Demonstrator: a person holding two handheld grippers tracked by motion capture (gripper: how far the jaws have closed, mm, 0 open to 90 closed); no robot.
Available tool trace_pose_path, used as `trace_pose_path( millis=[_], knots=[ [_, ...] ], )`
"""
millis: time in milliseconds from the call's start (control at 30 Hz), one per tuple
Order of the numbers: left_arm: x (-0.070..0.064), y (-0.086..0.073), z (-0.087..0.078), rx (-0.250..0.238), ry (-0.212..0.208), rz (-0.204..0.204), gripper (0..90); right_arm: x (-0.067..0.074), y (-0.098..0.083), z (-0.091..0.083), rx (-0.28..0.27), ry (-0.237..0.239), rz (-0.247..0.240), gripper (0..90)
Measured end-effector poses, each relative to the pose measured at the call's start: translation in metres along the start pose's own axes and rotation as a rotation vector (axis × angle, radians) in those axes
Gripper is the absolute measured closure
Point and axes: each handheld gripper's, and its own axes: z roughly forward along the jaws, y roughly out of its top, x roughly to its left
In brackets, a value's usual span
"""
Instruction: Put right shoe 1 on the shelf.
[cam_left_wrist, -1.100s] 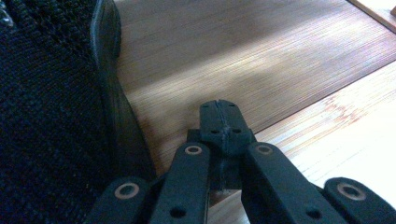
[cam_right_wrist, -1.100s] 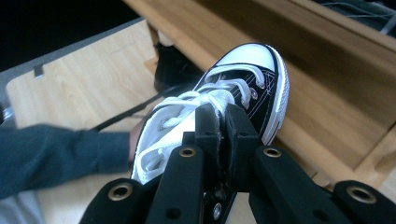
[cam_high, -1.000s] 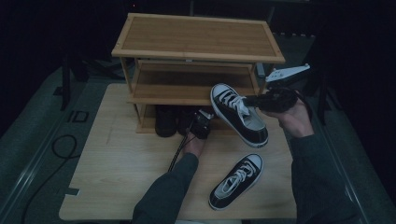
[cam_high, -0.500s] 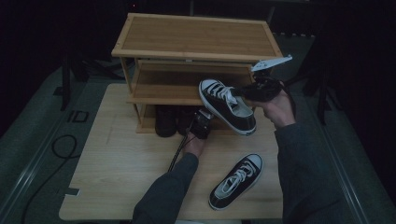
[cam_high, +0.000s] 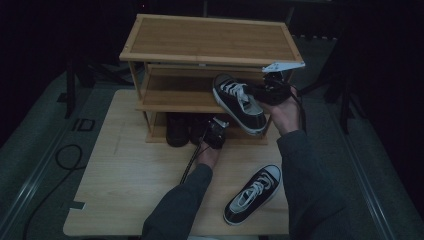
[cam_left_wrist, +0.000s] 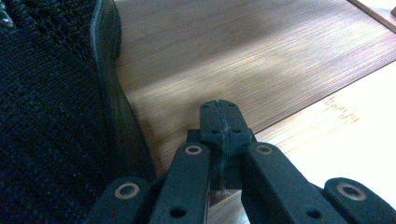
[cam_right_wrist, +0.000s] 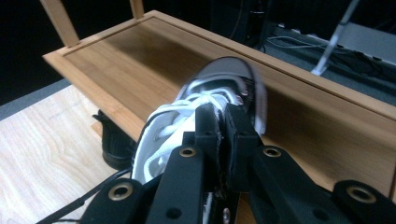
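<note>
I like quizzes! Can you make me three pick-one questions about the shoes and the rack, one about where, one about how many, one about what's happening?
1. Where is the held sneaker?
A. at the rack's middle shelf
B. on the floor
C. on the rack's top

2. How many sneakers have white laces?
A. one
B. two
C. four

3. What are the right gripper's jaws doing?
A. spread wide
B. clamped on the sneaker
C. gripping a cable

Answers: A, it hangs in front of the rack's middle shelf; B, the held one and the sneaker on the table; B, the jaws pinch the sneaker's back.
</note>
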Motion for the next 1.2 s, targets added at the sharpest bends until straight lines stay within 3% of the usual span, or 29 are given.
trace_pose_path(
  millis=[133,267,400,600,1200],
  knots=[
    [0.000,0.000,0.000,-0.001,-0.004,0.000,90.0,0.000,-0.001,0.003,0.012,-0.028,-0.001,85.9],
    [0.000,0.000,0.000,0.000,0.001,0.000,90.0,-0.009,-0.007,0.006,0.071,-0.046,0.004,85.6],
    [0.000,0.000,0.000,0.000,0.002,0.002,90.0,-0.013,-0.010,0.003,0.071,-0.020,0.023,84.0],
    [0.000,0.000,0.000,0.001,0.002,0.002,90.0,-0.008,-0.010,0.000,0.086,-0.021,-0.014,79.7],
    [0.000,0.000,0.000,0.001,0.001,0.001,90.0,-0.006,-0.009,-0.017,0.068,0.002,-0.026,66.1]
  ],
)
